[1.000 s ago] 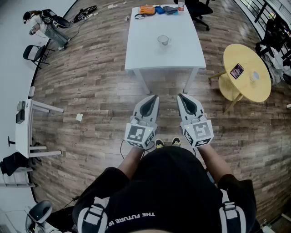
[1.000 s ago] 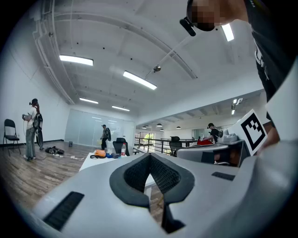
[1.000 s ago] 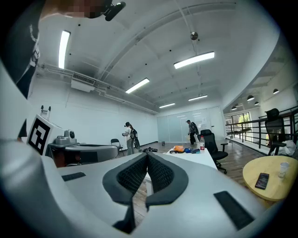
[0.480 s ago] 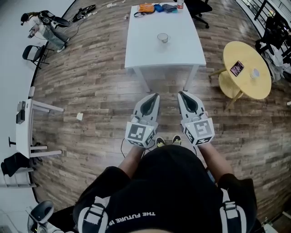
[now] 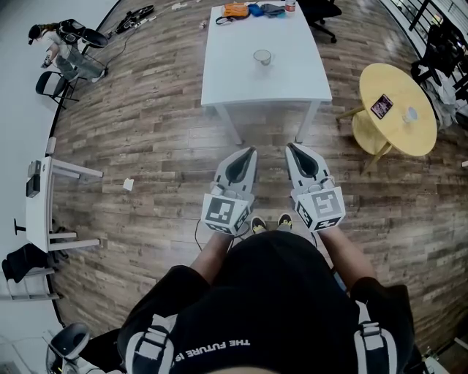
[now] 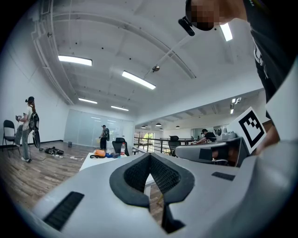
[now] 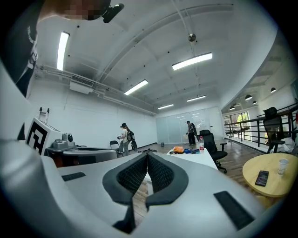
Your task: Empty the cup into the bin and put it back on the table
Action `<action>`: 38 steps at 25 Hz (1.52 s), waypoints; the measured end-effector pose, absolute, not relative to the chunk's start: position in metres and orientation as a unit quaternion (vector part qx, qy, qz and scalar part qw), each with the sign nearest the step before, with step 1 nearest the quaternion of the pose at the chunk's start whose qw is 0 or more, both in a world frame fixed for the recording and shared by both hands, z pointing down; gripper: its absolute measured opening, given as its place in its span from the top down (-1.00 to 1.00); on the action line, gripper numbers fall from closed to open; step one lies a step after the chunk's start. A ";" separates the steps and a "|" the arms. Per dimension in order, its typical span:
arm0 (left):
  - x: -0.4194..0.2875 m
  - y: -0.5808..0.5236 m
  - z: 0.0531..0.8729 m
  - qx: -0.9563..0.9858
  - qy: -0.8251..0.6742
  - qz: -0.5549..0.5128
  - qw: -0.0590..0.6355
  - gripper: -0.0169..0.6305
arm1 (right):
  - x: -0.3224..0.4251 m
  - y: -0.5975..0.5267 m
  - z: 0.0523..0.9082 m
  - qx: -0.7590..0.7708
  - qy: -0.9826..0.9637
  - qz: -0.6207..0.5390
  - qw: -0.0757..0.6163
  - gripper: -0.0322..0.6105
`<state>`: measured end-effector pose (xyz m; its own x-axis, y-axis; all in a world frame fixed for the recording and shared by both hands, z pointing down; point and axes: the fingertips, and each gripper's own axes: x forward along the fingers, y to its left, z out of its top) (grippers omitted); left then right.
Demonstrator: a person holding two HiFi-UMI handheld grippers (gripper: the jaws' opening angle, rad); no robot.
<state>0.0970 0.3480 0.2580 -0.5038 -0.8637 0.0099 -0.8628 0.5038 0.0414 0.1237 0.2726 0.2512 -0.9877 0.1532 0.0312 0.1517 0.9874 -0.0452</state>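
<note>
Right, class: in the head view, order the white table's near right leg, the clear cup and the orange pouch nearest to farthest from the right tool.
1. White table's near right leg, just ahead of the right tool.
2. Clear cup, mid-table.
3. Orange pouch, table's far end.

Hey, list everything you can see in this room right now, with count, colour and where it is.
white table: one, white, straight ahead on the wood floor
cup: one, pale, middle of the white table
bag: one, orange, far end of the white table
bottle: one, clear, far end of the white table
round table: one, yellow, right of the white table
phone: one, dark, on the round table
small cup: one, white, on the round table
office chair: one, black, beyond the white table
folding chair: one, black, far left
left tongs: one, grey, shut, empty
right tongs: one, grey, shut, empty
</note>
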 end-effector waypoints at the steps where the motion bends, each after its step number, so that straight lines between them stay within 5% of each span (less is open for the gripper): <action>1: 0.098 0.349 0.258 0.498 -0.867 -0.016 0.015 0.89 | 0.124 0.274 0.252 -0.076 -0.997 0.022 0.018 0.85; 11: 0.101 0.351 0.258 0.500 -0.865 -0.020 0.014 0.89 | 0.125 0.260 0.239 -0.095 -0.992 0.076 -0.013 0.85; 21: 0.087 0.364 0.255 0.516 -0.856 -0.025 0.006 0.89 | 0.115 0.282 0.219 -0.185 -0.978 -0.096 0.022 0.85; 38: -0.011 0.278 0.275 0.518 -0.855 -0.020 0.023 0.89 | 0.016 0.169 0.246 -0.078 -0.996 -0.040 0.011 0.85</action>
<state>-0.0109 0.2780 0.2754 -0.4623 -0.8865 0.0184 -0.8847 0.4626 0.0576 0.0162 0.1687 0.2464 -0.9875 0.1549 0.0290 0.1567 0.9845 0.0787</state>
